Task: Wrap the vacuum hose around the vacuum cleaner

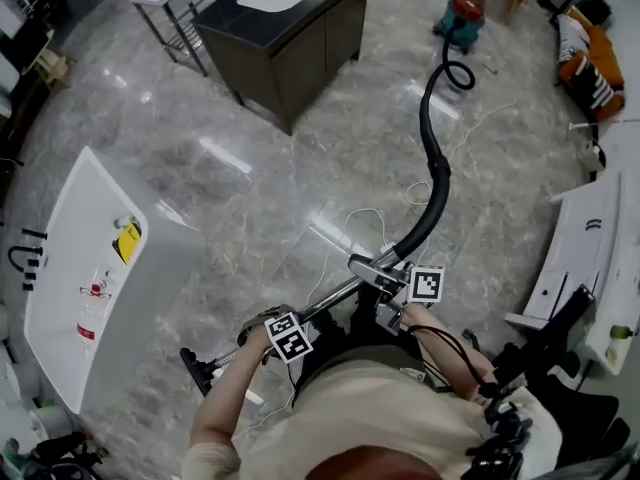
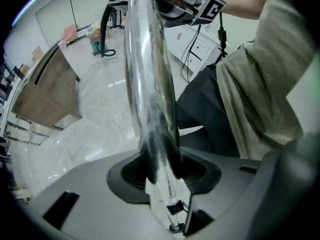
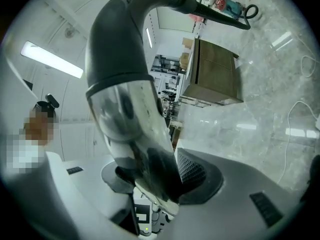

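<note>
Here, the left tool (image 2: pixel 160 176) was clamped on the chrome wand tube (image 2: pixel 147 84), while the right tool (image 3: pixel 150 181) gripped the curved grey handle end (image 3: pixel 120 59) (both raised off the marble floor (image 1: pixel 300 168)). The black hose (image 1: pixel 432 158) stretched away, unwrapped, to the vacuum cleaner (image 1: pixel 462 18), which stood well apart, beyond a dark cabinet (image 1: pixel 290 48).

Left tongs (image 2: pixel 162 171) point down, right tongs (image 3: pixel 152 181) level, both clamping wand (image 2: pixel 150 74).

Open floor (image 1: pixel 350 138) runs to the vacuum cleaner (image 1: pixel 461 18), beside the dark cabinet (image 1: pixel 300 53).
</note>
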### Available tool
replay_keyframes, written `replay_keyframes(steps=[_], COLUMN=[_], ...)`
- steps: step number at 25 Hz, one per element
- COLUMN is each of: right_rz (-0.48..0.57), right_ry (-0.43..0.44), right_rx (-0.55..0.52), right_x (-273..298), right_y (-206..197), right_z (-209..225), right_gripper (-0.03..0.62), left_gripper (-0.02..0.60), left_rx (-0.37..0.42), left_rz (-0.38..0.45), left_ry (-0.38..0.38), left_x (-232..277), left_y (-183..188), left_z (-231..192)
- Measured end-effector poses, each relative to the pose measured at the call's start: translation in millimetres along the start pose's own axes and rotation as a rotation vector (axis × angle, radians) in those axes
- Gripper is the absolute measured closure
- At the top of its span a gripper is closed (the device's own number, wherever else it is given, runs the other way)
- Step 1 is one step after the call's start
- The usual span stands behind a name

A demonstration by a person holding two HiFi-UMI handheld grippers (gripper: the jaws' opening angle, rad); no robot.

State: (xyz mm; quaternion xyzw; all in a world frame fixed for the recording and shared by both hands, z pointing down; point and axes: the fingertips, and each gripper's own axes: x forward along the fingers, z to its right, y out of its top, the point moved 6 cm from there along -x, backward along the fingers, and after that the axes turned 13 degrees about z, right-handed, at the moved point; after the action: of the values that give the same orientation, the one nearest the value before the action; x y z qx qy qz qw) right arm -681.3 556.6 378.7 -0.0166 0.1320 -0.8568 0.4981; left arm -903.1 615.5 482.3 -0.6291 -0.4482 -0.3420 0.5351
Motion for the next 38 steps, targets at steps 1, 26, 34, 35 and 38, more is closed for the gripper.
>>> replay_keyframes(steps=[1, 26, 34, 35, 38], right_rz=[0.003, 0.034, -0.064, -0.095, -0.139], right_ry=[0.006, 0.292, 0.171, 0.143, 0.053], right_rx=[0.002, -0.017, -0.149, -0.179, -0.225], right_x=[-1, -10, 39, 50, 75], right_y=[2, 144, 160, 160, 166], right_z=[-7, -44, -15, -11, 7], right_gripper=[0.393, 0.382, 0.381, 0.382, 0.42], left_gripper=[0.423, 0.422, 0.414, 0.414, 0.414], left_rx=[0.002, 0.055, 0.021, 0.019, 0.009], left_rz=[-0.001, -0.106, -0.072, -0.066, -0.055], left_ry=[0.003, 0.113, 0.025, 0.018, 0.003], left_x=[-5, -40, -25, -24, -22], left_y=[4, 138, 145, 145, 145], left_z=[2, -55, -95, -102, -126])
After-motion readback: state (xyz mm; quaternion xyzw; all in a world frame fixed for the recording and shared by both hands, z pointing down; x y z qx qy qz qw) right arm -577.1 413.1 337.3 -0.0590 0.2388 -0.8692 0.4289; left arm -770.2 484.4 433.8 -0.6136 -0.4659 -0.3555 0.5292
